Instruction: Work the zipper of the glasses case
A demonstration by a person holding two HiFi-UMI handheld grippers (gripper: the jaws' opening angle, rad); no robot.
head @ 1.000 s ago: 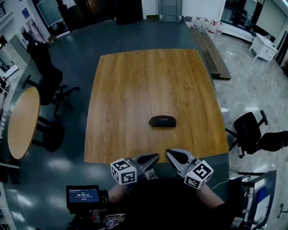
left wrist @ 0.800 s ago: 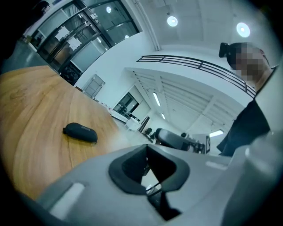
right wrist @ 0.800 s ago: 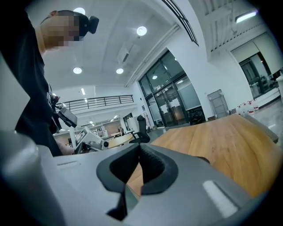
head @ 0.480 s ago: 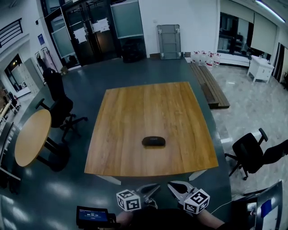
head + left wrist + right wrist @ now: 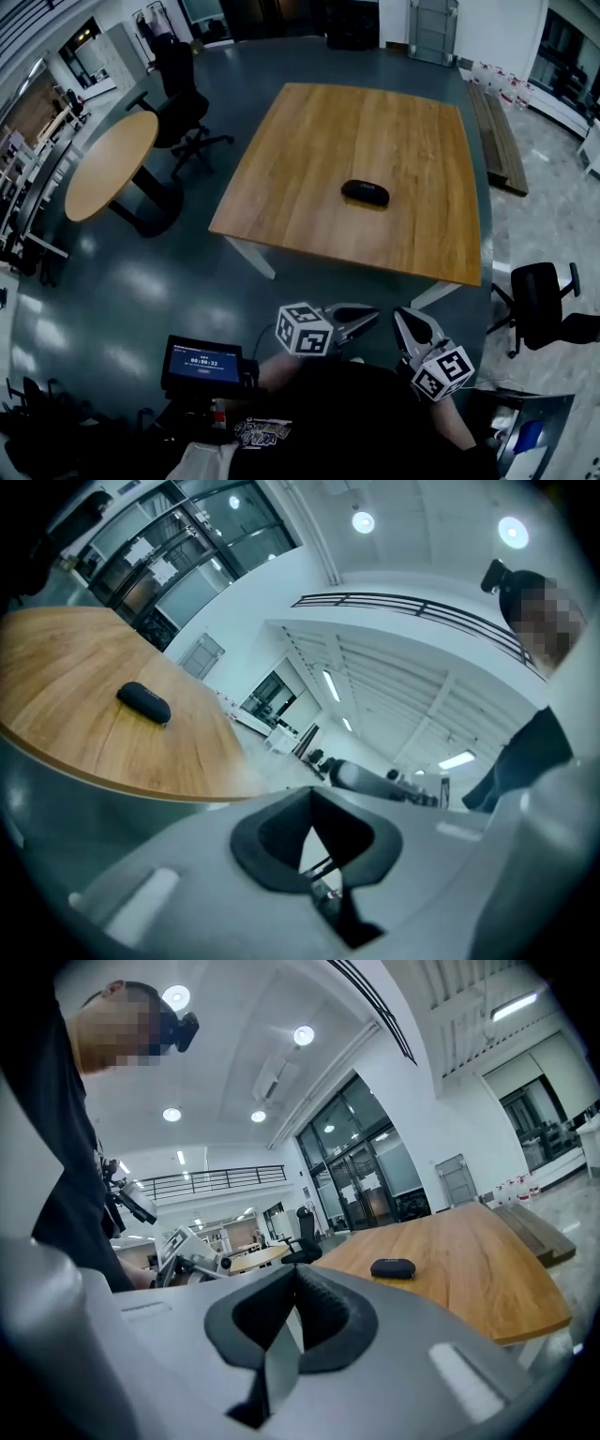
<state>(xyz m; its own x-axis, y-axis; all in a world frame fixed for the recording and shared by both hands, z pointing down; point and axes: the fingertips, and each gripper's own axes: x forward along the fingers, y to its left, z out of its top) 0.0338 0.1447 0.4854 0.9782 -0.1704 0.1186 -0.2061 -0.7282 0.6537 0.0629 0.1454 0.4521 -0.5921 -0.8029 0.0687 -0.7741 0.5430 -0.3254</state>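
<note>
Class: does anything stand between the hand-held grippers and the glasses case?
Nothing visible does: only floor and bare wooden table lie between the glasses case and the left hand-held gripper and right hand-held gripper.

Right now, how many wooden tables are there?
2: the big square table under the glasses case, and the round table to its left. More may be hidden.

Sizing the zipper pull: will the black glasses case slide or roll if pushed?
The glasses case lies flat and low, so rolling seems unlikely. Nothing braces it on the smooth wooden table, so it probably slides unless pinned.
</note>
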